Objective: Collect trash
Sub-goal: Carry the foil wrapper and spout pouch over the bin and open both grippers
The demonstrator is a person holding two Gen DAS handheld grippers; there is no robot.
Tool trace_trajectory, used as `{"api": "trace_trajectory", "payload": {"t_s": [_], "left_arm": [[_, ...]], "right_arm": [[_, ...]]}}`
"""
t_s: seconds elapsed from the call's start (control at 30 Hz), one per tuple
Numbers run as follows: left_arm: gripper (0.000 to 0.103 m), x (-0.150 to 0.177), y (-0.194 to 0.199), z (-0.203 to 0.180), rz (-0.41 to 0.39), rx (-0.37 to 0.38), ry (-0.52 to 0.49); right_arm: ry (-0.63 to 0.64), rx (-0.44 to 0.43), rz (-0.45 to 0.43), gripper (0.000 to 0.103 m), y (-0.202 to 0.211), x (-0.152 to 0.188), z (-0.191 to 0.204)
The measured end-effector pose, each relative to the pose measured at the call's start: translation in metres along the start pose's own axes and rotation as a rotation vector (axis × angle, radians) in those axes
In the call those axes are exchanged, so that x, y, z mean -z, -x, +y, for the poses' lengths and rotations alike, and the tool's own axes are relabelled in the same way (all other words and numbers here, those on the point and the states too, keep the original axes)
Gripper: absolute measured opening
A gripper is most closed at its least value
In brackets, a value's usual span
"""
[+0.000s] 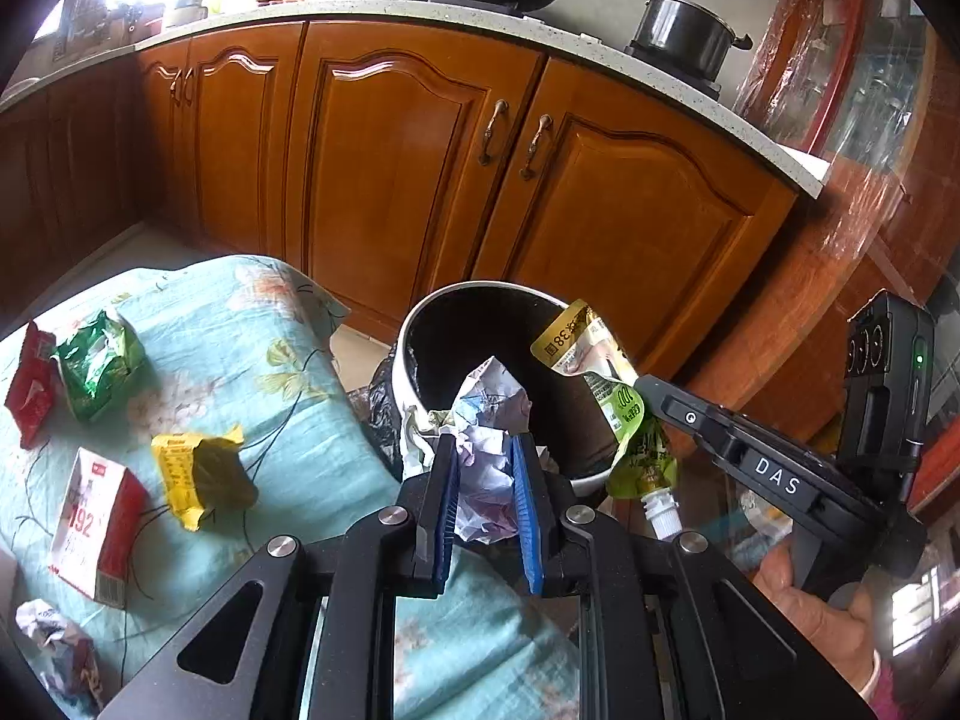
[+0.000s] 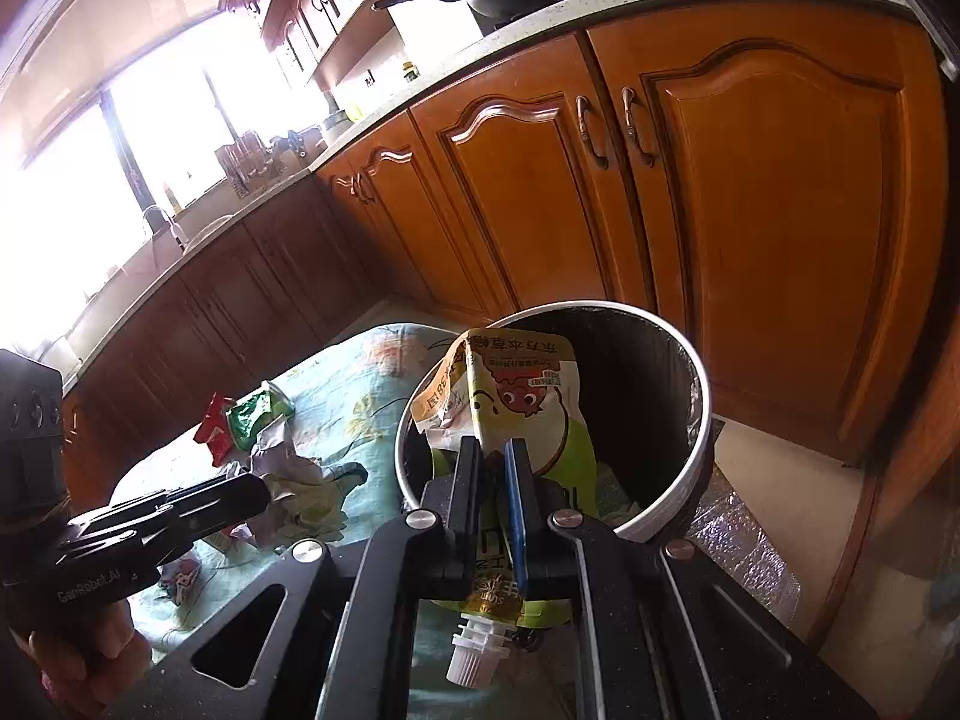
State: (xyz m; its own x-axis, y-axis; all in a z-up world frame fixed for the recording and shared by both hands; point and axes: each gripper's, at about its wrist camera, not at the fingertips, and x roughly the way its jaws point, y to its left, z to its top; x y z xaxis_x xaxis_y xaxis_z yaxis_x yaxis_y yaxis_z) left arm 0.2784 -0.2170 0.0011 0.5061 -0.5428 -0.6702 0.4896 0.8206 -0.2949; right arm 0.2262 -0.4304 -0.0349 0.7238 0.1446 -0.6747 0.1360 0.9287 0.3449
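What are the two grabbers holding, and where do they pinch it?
The left gripper pinches a crumpled paper ball around its lower middle. The right gripper pinches a green spouted pouch across its body, spout down.

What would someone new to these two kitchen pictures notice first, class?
Probably the two pieces of trash held at the round white bin with a black liner: the left hand-held gripper clamps a crumpled white paper ball, and the right hand-held gripper pinches a yellow-green spouted drink pouch. Next, bright wrappers scattered on the pale blue floral cloth to the left.
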Motion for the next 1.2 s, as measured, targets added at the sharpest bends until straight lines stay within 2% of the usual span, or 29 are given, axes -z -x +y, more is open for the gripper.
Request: {"api": "trace_trajectory", "payload": {"t_s": [0.33,0.8,0.9,1.0,1.03,1.07,1.13,1.2], "left_arm": [[0.017,-0.031,-0.056,-0.018,0.030,-0.011,-0.048],[0.018,-0.048,-0.112,-0.022,0.090,-0.039,-0.048],[0.026,-0.050,-0.120,-0.023,0.110,-0.041,-0.043],[0.045,-0.049,-0.120,-0.024,0.103,-0.042,-0.039],[0.053,-0.048,-0.117,-0.025,0.095,-0.045,-0.039],[0.057,-0.047,-0.114,-0.025,0.084,-0.046,-0.040],[0.059,-0.043,-0.107,-0.025,0.073,-0.048,-0.040],[0.062,-0.039,-0.100,-0.022,0.063,-0.052,-0.028]], "right_arm": [[0.000,0.033,0.040,0.008,-0.025,-0.019,-0.018],[0.011,0.063,0.090,0.008,-0.054,-0.026,-0.032],[0.012,0.079,0.088,0.009,-0.057,-0.026,-0.034],[0.009,0.081,0.094,0.020,-0.058,-0.026,-0.033],[0.002,0.073,0.093,0.037,-0.057,-0.026,-0.033],[-0.003,0.065,0.086,0.052,-0.055,-0.025,-0.034],[-0.011,0.057,0.076,0.058,-0.050,-0.022,-0.034],[-0.022,0.044,0.069,0.060,-0.045,-0.020,-0.035]]}}
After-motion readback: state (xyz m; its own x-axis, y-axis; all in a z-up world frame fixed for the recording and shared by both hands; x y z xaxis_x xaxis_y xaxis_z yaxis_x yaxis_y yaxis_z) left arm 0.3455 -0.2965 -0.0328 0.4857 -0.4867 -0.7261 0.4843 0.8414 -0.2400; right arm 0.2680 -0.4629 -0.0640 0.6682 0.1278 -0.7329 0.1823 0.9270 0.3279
